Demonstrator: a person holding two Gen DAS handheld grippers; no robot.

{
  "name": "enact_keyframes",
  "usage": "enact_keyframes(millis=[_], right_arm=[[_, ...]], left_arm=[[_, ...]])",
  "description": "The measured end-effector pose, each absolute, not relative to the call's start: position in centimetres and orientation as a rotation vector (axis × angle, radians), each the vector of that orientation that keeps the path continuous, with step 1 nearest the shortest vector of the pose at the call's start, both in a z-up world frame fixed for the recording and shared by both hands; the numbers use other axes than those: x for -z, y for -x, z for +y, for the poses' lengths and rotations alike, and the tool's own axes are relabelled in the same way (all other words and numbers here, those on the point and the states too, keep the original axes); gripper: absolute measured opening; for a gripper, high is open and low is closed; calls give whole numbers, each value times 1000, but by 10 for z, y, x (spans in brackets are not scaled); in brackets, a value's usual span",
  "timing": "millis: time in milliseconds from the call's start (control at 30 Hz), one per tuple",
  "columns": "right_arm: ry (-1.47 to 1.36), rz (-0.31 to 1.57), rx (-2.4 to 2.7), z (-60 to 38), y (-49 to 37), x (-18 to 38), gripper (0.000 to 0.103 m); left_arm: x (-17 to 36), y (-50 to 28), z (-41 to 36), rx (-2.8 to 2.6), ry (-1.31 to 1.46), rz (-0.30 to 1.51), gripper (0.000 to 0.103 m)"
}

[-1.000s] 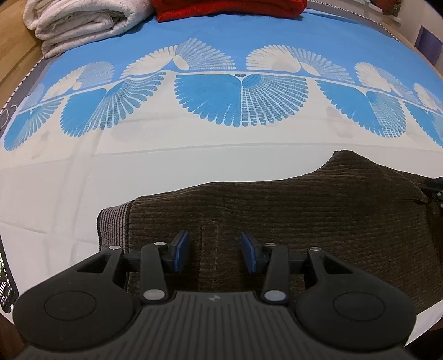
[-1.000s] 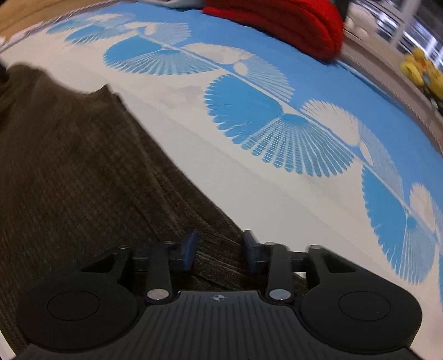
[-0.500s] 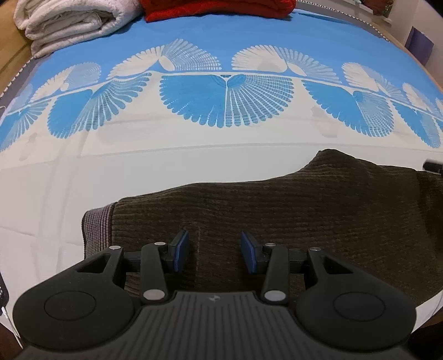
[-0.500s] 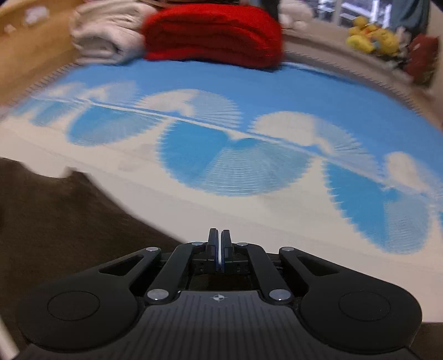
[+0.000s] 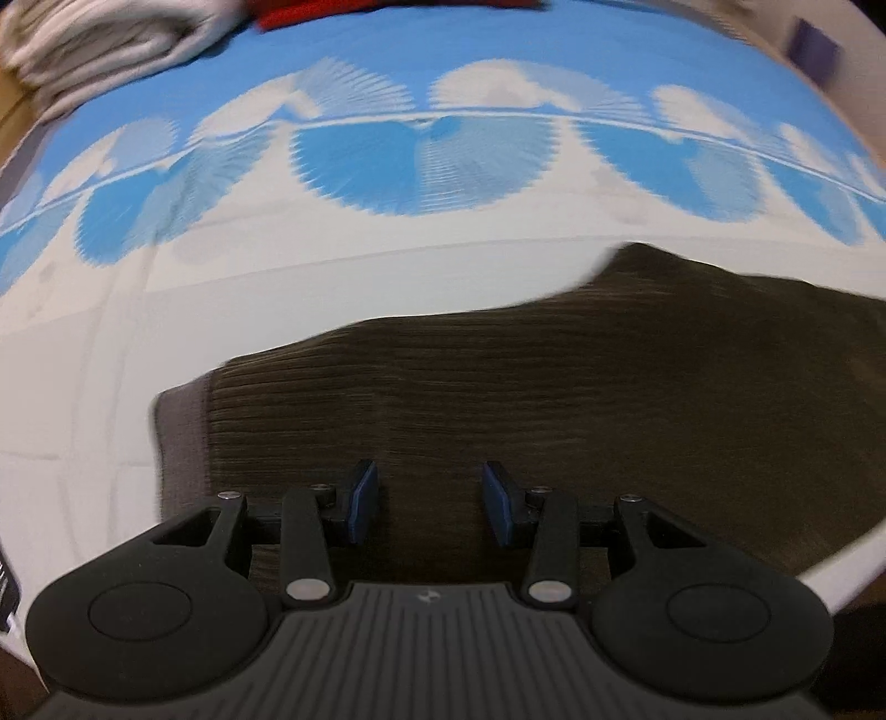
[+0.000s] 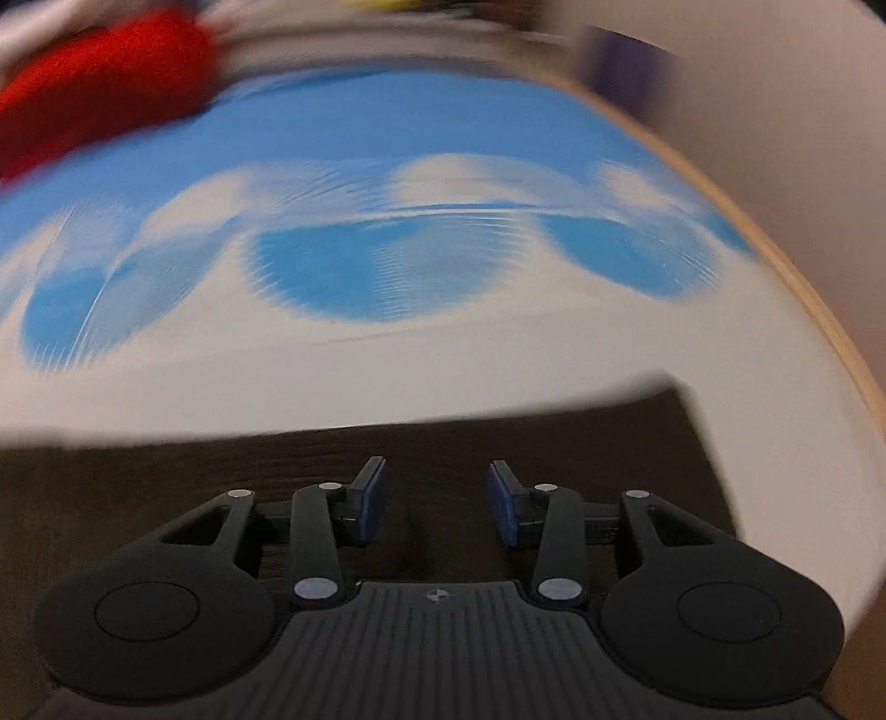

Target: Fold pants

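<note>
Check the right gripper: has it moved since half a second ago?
Yes. The right gripper has swung right: the red blanket slid from top centre to the top-left corner. Its jaws have just been opening, over the brown pants, nothing pinched.

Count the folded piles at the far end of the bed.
2. A white pile lies at the far left corner, and a red pile sits just to its right. Both views are blurred and cropped there, so more may be hidden.
</note>
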State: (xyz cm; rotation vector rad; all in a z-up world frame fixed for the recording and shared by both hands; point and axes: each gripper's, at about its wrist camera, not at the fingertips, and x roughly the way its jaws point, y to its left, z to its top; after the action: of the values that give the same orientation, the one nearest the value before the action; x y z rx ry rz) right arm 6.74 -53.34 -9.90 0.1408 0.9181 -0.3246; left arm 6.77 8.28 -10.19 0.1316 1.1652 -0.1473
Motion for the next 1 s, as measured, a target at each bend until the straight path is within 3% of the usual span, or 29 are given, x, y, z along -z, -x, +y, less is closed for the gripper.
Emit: enact_keyframes(millis=[233, 367, 467, 833, 933, 1000], right_arm=[[-658, 779, 609, -657, 83, 102, 42], [-823, 791, 598, -677, 118, 125, 43], [-887, 791, 622, -683, 134, 141, 50], [-1070, 790, 671, -691, 109, 183, 50], [-1078, 763, 697, -694, 106, 183, 18], [-1084, 753, 707, -694, 105, 183, 13]], left_arm=[[109, -24, 36, 456, -318, 1147, 50], [151, -15, 28, 444, -464, 1304, 50], [158, -10, 24, 422, -527, 1307, 54], [97, -4, 42, 334, -236, 1128, 54], [92, -14, 37, 322, -203, 1110, 54], [91, -18, 36, 317, -214, 1102, 54]])
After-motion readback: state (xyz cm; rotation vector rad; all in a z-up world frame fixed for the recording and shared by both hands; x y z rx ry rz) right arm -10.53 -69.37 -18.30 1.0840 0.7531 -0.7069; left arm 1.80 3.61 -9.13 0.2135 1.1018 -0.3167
